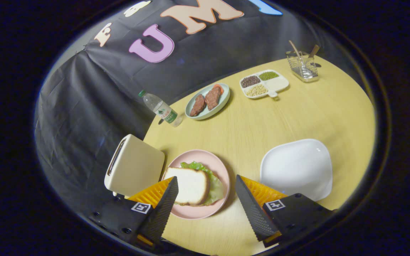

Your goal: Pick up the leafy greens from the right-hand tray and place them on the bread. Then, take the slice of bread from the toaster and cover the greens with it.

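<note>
The gripper (206, 186) hangs wide open, holding nothing; nudging the top bread slice (189, 185) could slide it off the lettuce (212, 179).

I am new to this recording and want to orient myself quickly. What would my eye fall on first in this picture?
First, the pink plate just ahead of the open, empty tool: a slice of bread lies on top of leafy greens there. Beside the plate stands the cream toaster, and on the other side a bare white tray. Farther back on the yellow table are a plate with meat pieces and a lying water bottle.
</note>
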Demonstrator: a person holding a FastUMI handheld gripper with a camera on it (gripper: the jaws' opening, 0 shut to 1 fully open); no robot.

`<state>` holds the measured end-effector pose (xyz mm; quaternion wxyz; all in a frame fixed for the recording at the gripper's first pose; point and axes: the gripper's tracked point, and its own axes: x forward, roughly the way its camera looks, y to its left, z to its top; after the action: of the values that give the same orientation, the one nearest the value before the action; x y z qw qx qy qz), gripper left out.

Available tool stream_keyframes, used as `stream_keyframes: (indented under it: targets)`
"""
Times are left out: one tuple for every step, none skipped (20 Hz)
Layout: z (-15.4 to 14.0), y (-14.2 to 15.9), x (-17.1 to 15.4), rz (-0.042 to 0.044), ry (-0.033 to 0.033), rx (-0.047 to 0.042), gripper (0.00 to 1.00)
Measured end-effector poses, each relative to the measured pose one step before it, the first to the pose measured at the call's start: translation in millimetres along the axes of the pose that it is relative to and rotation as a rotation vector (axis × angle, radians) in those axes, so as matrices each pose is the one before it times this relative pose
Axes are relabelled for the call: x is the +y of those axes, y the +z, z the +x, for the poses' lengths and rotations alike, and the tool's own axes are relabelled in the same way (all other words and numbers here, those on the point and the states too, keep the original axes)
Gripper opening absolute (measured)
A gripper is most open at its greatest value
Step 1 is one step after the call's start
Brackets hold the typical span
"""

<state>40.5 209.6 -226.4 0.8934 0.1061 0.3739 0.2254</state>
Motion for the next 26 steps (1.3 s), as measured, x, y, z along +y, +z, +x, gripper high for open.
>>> stream_keyframes:
  targets:
    - [-9.27, 5.26, 1.50, -0.01800, -0.00952, -0.03562, 1.00]
    - [-9.18, 6.08, 1.69, -0.01678, -0.00932, -0.04192, 1.00]
    - [-10.71, 9.18, 2.09, -0.01343, -0.00893, -0.04862, 1.00]
    - [-11.46, 11.86, 3.40, -0.01057, -0.00590, -0.05767, 1.00]
    - [-11.40, 14.36, 2.41, -0.00884, -0.00782, -0.06462, 1.00]
    - [-12.14, 16.42, 1.18, -0.01064, -0.01066, -0.06918, 1.00]
    - [-12.08, 17.24, 0.20, -0.01369, -0.01429, -0.06721, 1.00]
    - [-12.05, 17.36, -1.16, -0.01739, -0.01798, -0.06341, 1.00]
    - [-9.85, 18.95, -2.64, -0.02134, -0.02097, -0.06082, 1.00]
    - [-10.38, 19.28, -2.53, -0.02408, -0.02040, -0.06014, 1.00]
    - [-9.10, 20.50, -2.28, -0.02610, -0.01889, -0.06068, 1.00]
    - [-9.75, 20.18, -3.60, -0.03072, -0.01765, -0.06284, 1.00]
    - [-6.90, 21.23, -3.10, -0.03335, -0.01694, -0.06405, 1.00]
    - [-7.23, 17.21, -3.02, -0.03618, -0.01721, -0.05446, 1.00]
    - [-5.12, 16.44, -3.66, -0.03749, -0.01372, -0.04715, 1.00]
    - [-4.85, 12.42, -3.82, -0.03283, -0.01557, -0.03823, 1.00]
    - [-3.59, 10.16, -2.09, -0.02535, -0.00622, -0.02845, 1.00]
    - [-3.85, 7.71, -0.87, -0.01543, -0.00554, -0.02229, 1.00]
    - [-4.74, 5.59, -1.34, -0.00701, -0.00745, -0.01422, 1.00]
    - [-4.22, 2.88, -1.30, -0.00445, -0.00578, -0.01259, 1.00]
    - [-4.83, 1.54, -2.21, -0.00329, -0.01236, -0.00659, 1.00]
    - [-4.55, -1.00, -1.20, -0.00284, -0.00485, -0.00258, 1.00]
    - [-5.65, -0.74, -2.28, -0.00279, -0.01144, -0.00003, 1.00]
    - [-5.41, -0.42, -3.35, 0.00021, -0.00981, 0.00376, 1.00]
    - [-4.71, -0.87, -1.88, 0.00513, -0.00438, 0.00305, 1.00]
    - [-3.02, -1.40, -2.15, 0.00293, -0.00306, 0.00297, 1.00]
